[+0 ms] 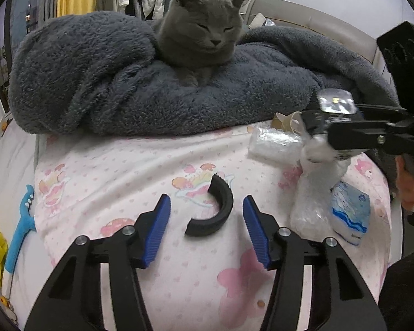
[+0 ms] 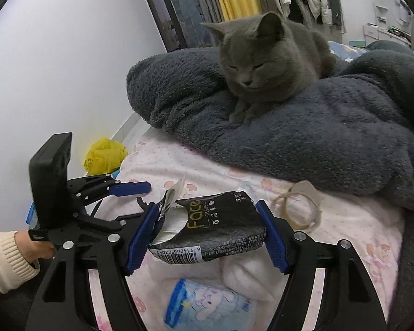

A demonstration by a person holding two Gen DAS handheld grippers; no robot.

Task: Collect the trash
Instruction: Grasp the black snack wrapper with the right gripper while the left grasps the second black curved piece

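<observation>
- Yellow bag point(image 2: 105, 153) far left by the wall, off the bed's edge; probably the trash bag, though its mouth cannot be made out.
- Left gripper point(image 1: 207, 222) hangs over the pink printed bedsheet point(image 1: 110, 165), jaws apart and pressing on nothing. A black curved piece point(image 1: 214, 211) lies on the sheet between the blue pads, untouched.
- Risk here: the piece is a half ring, open side toward the left, ends pointing far and near-left. If the jaws close across the arc, it could pivot or squirt out. Squeezing across the thick band looks safer.
- Right gripper point(image 2: 207, 237) is clamped on a black tissue pack point(image 2: 215, 229), one pad against each short end, lifted clear of the sheet.
- Pack's long axis runs left to right between the pads; the torn, open end faces left, with a white flap sticking up.
- Risk: the pack is soft and part empty, so it may buckle and slip, or shed tissue from the torn end when tilted.
- White wadding point(image 2: 251, 275) and a blue-printed packet point(image 2: 204, 306) lie near, below the pack; a tape ring point(image 2: 295, 212) sits right of it.
- Grey cat point(image 2: 267, 58) on the dark blanket point(image 2: 331, 127), far side; a fast swing could startle it onto the sheet.
</observation>
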